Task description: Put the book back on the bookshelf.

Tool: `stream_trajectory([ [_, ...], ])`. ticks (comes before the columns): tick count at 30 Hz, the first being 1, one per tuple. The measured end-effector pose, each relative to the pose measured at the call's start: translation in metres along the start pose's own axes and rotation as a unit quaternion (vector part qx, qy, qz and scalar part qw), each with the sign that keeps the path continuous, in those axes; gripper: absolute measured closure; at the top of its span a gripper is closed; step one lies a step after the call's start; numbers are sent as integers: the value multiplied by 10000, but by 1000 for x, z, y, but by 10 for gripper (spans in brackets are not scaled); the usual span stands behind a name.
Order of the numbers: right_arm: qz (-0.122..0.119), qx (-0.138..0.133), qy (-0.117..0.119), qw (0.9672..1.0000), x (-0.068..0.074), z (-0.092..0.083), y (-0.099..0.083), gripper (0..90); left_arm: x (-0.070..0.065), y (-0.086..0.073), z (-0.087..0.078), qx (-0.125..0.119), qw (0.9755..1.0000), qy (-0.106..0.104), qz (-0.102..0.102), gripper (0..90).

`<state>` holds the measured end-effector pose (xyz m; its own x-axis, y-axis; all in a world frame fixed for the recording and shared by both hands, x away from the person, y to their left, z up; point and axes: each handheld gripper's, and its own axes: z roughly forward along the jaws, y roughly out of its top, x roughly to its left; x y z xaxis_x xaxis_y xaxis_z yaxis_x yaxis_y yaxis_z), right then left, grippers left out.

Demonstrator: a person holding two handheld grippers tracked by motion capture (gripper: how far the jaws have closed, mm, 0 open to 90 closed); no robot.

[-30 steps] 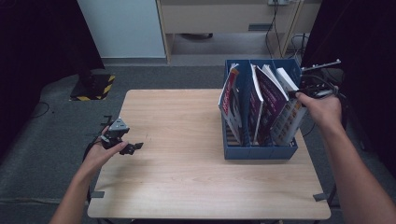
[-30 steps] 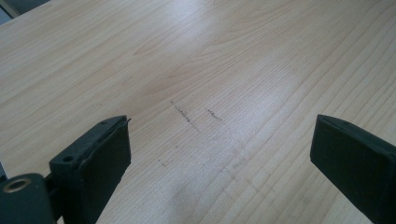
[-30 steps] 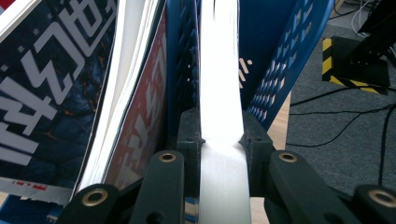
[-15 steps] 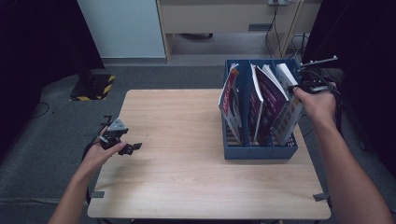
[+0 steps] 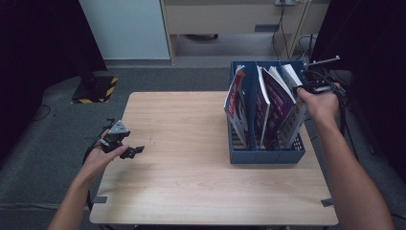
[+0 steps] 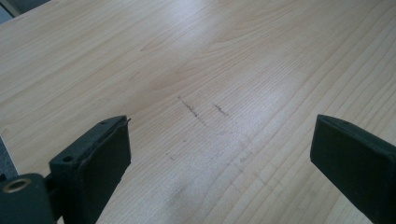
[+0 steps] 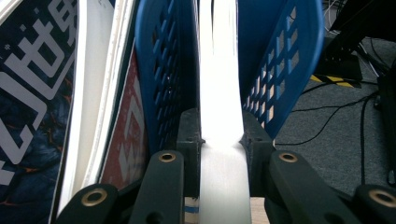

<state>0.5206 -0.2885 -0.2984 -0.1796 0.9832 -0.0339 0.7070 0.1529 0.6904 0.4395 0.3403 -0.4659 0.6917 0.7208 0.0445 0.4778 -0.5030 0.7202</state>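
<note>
Blue plastic slotted file rack [image 5: 266,154] stood at right side of pale wooden tabletop [image 5: 191,172], its right wall near tabletop's right edge. Broad bare wood lay open between rack and left tongs [image 5: 133,152].

Right tongs [image 7: 219,140] were clamped on white-edged book [image 7: 219,84] in rack's rightmost compartment; jaws pressed both faces. Right forearm reached in along right edge, hand at book's top corner.

Left tongs hovered low near left edge, jaws wide apart, nothing between; left hand [image 5: 98,160] wrapped round grip.
</note>
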Motion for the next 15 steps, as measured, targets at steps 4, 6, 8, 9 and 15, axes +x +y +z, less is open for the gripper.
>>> stream_trajectory([
  [4,-4,-1,47,10000,2,0,0,739,-1,1,1,0,10000,-5,16,49],
  [6,-30,0,46,10000,3,0,0,739,-1,1,1,2,10000,-8,28,49],
  [8,-74,-8,72,9999,5,0,-1,738,-2,2,1,-8,10000,-16,26,49],
  [9,-54,-2,90,9999,6,0,-1,737,-2,2,2,0,10000,-15,33,49],
  [15,-60,-48,178,9998,9,0,-1,718,-3,2,2,5,10000,-27,47,49],
])
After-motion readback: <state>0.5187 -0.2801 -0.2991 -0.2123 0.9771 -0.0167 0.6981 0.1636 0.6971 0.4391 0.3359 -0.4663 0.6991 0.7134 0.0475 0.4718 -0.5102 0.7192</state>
